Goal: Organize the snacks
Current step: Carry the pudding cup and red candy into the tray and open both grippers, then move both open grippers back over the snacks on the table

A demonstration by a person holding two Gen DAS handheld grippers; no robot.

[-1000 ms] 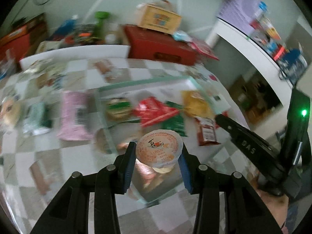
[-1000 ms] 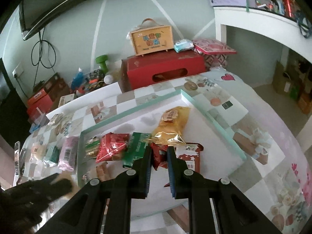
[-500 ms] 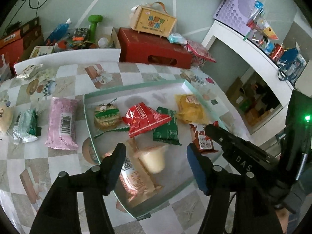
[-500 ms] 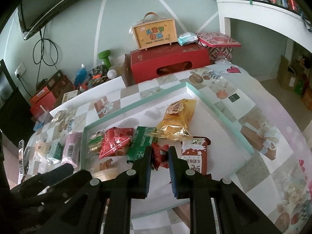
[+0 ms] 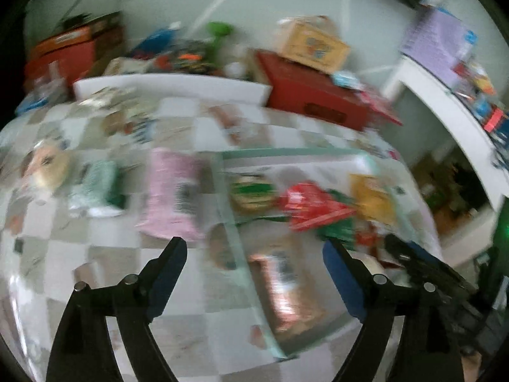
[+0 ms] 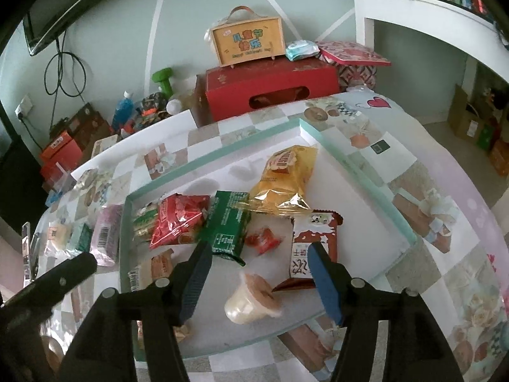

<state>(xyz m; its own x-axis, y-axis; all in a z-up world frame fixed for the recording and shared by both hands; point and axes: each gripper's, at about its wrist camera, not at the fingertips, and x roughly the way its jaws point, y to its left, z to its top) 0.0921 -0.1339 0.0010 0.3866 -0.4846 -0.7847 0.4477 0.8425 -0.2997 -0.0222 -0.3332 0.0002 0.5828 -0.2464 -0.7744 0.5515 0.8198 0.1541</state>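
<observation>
A shallow white tray with a pale green rim holds several snacks: a yellow bag, a green packet, a red packet, a small red candy, a brown-and-white bar and a jelly cup lying on its side. My right gripper is open just above the jelly cup and holds nothing. My left gripper is open and empty over the tray's left rim; its view is blurred. A pink packet and a green-white packet lie left of the tray.
A red box with a yellow carry box on it stands behind the table. Bottles, a green dumbbell and cartons sit at the back left. A white shelf stands at the right. The left gripper's arm shows at the lower left.
My left gripper let go of the jelly cup, which now lies in the tray, then swung left. My right gripper opened and let go of the small red candy.
</observation>
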